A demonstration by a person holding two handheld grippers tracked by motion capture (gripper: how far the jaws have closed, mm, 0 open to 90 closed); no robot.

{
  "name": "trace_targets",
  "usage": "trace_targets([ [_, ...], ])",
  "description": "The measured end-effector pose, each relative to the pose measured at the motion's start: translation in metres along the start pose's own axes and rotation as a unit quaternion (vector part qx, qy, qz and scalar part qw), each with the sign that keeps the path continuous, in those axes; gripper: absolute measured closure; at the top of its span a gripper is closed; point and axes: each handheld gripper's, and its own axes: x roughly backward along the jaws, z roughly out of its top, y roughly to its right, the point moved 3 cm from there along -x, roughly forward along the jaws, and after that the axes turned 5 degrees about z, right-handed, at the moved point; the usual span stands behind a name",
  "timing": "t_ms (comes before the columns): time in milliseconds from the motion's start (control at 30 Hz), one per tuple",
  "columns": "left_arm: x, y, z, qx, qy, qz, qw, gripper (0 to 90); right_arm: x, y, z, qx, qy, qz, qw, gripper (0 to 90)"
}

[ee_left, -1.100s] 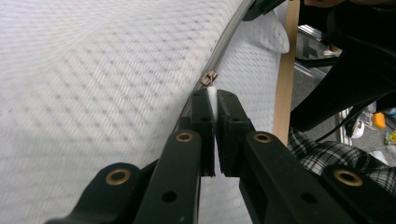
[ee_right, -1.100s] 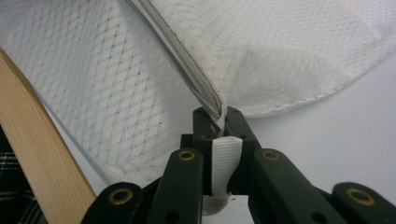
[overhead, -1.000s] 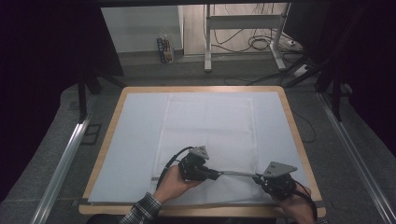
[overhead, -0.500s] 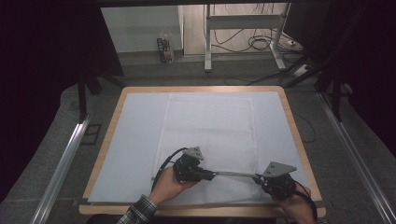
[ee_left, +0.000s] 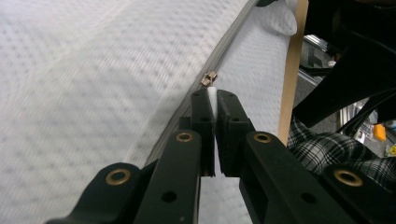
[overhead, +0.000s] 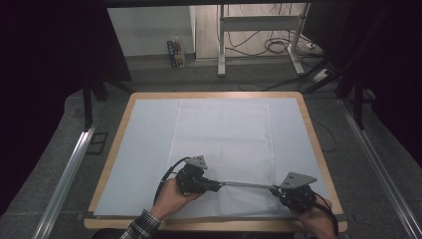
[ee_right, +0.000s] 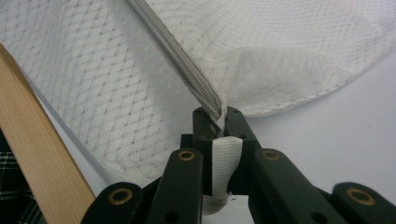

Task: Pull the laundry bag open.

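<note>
A white mesh bag [overhead: 224, 144] lies flat on the white-covered table [overhead: 144, 149], its grey zipper [overhead: 246, 185] running along the near edge. My left gripper [overhead: 215, 186] is shut on the white pull tab of the zipper slider [ee_left: 208, 78]; the jaws [ee_left: 213, 95] pinch the tab just behind the metal slider. At the zipper's right end, my right gripper [overhead: 275, 189] is shut on a white fabric tab [ee_right: 223, 154], and the zipper [ee_right: 177, 60] runs up and away from its jaws [ee_right: 219, 114]. The zipper is stretched straight between both grippers.
The table's wooden rim [overhead: 318, 149] lies close to both hands at the front edge. A plaid sleeve [ee_left: 327, 144] shows beside the left gripper. Metal rails [overhead: 64, 174] flank the table on the floor. Desk legs and cables [overhead: 273, 45] stand beyond the far edge.
My left gripper has slid a little to the left along the zipper with the pull tab in it, lengthening the stretch between the grippers. The right gripper has stayed put.
</note>
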Motion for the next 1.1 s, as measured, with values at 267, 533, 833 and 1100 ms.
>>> trace_targets([
  [267, 0.01, -0.005, -0.009, 0.01, 0.001, 0.008, 0.9999, 87.4, 0.0, 0.001, -0.001, -0.002, 0.001, -0.001, 1.0, 84.0],
  [533, 0.022, -0.009, -0.015, 0.016, 0.005, 0.015, 0.9997, 87.4, 0.001, 0.002, -0.001, -0.004, 0.0, -0.001, 1.0, 84.0],
  [833, 0.034, -0.014, -0.026, 0.027, 0.006, 0.027, 0.9993, 87.4, 0.0, 0.002, -0.002, -0.005, -0.002, -0.002, 1.0, 84.0],
  [1100, 0.042, -0.017, -0.035, 0.035, 0.005, 0.034, 0.9988, 87.4, 0.001, 0.002, -0.001, -0.003, -0.002, -0.002, 1.0, 84.0],
])
